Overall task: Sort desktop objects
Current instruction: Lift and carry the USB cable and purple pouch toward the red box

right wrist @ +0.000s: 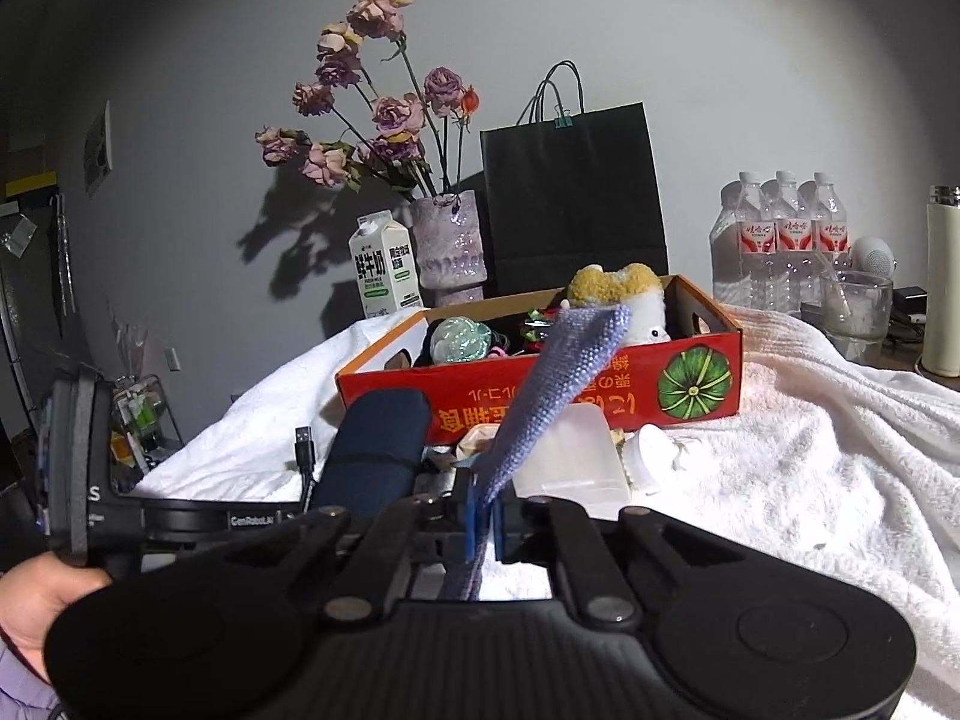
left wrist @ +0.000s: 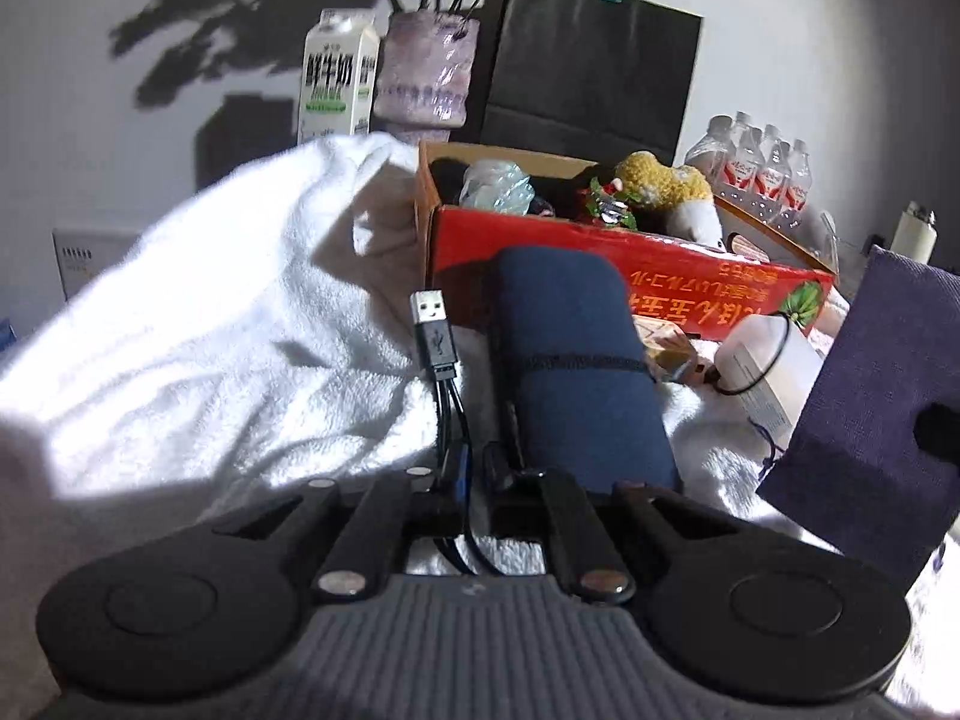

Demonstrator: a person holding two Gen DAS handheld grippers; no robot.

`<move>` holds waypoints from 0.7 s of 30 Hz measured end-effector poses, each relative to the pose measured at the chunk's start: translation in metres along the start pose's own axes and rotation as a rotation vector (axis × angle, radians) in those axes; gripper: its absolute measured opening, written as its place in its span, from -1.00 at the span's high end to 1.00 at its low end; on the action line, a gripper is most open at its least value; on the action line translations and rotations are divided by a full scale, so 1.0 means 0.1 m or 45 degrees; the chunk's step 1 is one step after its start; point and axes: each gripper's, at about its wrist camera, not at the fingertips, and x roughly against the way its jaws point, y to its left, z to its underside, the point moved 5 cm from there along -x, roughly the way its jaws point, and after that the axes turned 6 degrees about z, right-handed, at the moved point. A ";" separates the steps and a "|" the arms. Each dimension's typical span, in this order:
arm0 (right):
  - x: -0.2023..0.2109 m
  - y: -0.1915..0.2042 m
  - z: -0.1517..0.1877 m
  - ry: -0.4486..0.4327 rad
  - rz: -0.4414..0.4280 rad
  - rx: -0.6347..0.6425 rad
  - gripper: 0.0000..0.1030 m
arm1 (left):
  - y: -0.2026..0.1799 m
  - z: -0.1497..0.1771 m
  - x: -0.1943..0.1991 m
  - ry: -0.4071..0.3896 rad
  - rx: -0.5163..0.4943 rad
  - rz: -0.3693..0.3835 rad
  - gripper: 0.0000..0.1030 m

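Note:
My left gripper is shut on a black USB cable, whose plug stands up above the fingers; it also shows in the right wrist view. My right gripper is shut on a purple cloth pouch, seen at the right in the left wrist view. A rolled dark blue cloth lies just ahead, in front of the red cardboard box, which holds a plush toy and other small items. The left gripper's body sits left of my right gripper.
A white towel covers the table. A milk carton, vase of dried roses and black paper bag stand behind the box. Water bottles, a glass and a flask stand right. White containers lie before the box.

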 end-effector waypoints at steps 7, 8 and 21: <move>0.01 -0.08 0.03 0.016 -0.014 -0.050 0.84 | 0.17 -0.32 -0.06 -0.086 -0.014 -0.058 -0.24; 0.01 -0.08 0.04 0.017 -0.017 -0.055 0.84 | 0.22 -0.35 -0.12 -0.083 0.040 -0.063 -0.28; 0.15 -0.05 0.01 -0.027 -0.022 -0.034 0.89 | -0.05 -0.28 0.36 -0.168 0.054 0.000 0.71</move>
